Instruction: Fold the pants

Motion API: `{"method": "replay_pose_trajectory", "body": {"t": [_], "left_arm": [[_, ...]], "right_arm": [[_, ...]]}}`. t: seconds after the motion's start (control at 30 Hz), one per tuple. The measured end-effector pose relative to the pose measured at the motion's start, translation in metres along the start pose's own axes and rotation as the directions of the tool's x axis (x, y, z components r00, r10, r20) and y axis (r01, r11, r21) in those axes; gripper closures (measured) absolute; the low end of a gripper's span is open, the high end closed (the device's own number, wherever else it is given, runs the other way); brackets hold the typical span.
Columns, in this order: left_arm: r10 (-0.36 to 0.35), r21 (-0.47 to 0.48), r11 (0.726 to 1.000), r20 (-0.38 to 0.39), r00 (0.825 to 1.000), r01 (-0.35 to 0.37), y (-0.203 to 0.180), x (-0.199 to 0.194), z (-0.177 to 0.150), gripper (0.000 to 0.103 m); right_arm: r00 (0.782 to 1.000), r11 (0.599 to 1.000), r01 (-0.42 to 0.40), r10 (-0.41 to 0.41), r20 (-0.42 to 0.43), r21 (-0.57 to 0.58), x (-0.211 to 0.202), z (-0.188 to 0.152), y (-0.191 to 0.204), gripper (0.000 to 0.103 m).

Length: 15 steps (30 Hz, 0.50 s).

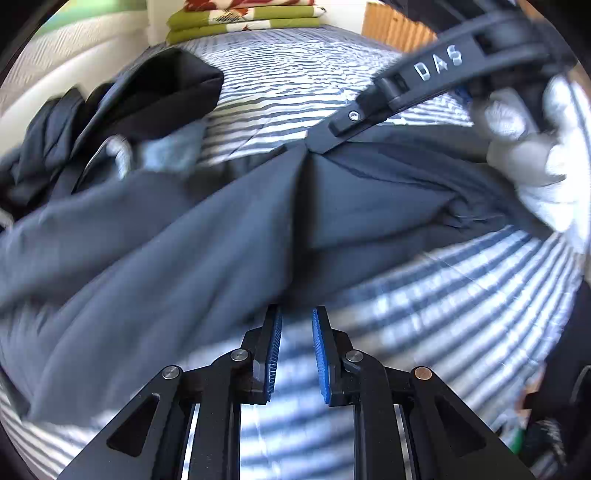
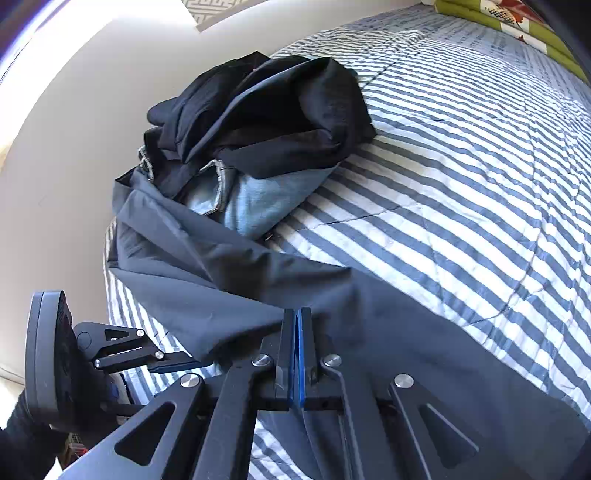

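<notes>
On striped bed (image 2: pixel 461 155), dark pants (image 2: pixel 229 295) lie spread beside clothes pile (image 2: pixel 266 122). We judge fabric light, limp, slippery; grip hems. Right gripper (image 2: pixel 298 321) pinches pants; left gripper (image 1: pixel 295 325) slightly parted, empty.

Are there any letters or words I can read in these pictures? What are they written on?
"DAS": white raised letters on the black arm of the right gripper, seen in the left wrist view.
No other text can be read: the striped bedspread, the dark pants and the folded green blanket show only patterns, no words.
</notes>
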State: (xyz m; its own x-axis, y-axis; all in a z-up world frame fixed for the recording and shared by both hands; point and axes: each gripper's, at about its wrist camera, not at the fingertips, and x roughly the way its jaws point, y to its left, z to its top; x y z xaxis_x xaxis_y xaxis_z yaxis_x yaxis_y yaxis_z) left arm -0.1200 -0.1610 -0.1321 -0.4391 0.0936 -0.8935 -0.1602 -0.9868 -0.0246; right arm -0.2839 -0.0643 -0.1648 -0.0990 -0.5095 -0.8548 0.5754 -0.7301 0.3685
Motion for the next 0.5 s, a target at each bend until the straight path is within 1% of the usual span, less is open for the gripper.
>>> {"method": "replay_pose_trajectory", "body": {"t": [0.03,0.07,0.17,0.23,0.33,0.4,0.43,0.47,0.5], "left_arm": [[0.004,-0.012,1.0,0.004,1.0,-0.004,0.002,0.002,0.007,0.085],[-0.014,-0.049,0.999,0.017,1.0,0.015,0.009,0.001,0.016,0.085],[-0.032,-0.128,0.991,0.046,0.998,0.037,0.032,-0.004,0.035,0.085],[-0.04,-0.16,0.986,0.046,0.998,0.047,0.044,-0.006,0.041,0.085],[-0.061,-0.175,0.982,0.029,0.998,0.065,0.048,-0.003,0.05,0.085],[-0.063,-0.167,0.984,0.023,0.998,0.066,0.049,-0.005,0.05,0.085],[-0.066,-0.164,0.984,0.021,0.998,0.069,0.049,-0.005,0.05,0.085],[-0.07,-0.166,0.983,0.018,0.997,0.072,0.049,-0.006,0.05,0.085],[-0.075,-0.171,0.982,0.017,0.997,0.077,0.05,-0.004,0.05,0.085]], "right_arm": [[1.0,1.0,0.015,-0.015,0.001,-0.002,-0.001,0.001,-0.001,0.101],[0.999,0.999,0.037,-0.037,0.013,0.0,-0.005,0.002,-0.003,0.1],[0.996,0.997,0.065,-0.063,0.059,-0.035,-0.029,-0.002,-0.001,0.098],[0.996,0.994,0.042,-0.034,0.083,-0.097,-0.05,-0.016,0.011,0.098],[0.995,0.973,0.066,-0.048,0.085,-0.223,-0.063,-0.043,0.036,0.096],[0.997,0.95,0.063,-0.045,0.067,-0.305,-0.062,-0.062,0.053,0.091],[0.995,0.933,0.092,-0.075,0.062,-0.348,-0.057,-0.069,0.061,0.081],[0.987,0.899,0.163,-0.147,0.07,-0.406,-0.048,-0.076,0.069,0.072],[0.974,0.86,0.224,-0.211,0.081,-0.458,-0.039,-0.081,0.074,0.07]]}}
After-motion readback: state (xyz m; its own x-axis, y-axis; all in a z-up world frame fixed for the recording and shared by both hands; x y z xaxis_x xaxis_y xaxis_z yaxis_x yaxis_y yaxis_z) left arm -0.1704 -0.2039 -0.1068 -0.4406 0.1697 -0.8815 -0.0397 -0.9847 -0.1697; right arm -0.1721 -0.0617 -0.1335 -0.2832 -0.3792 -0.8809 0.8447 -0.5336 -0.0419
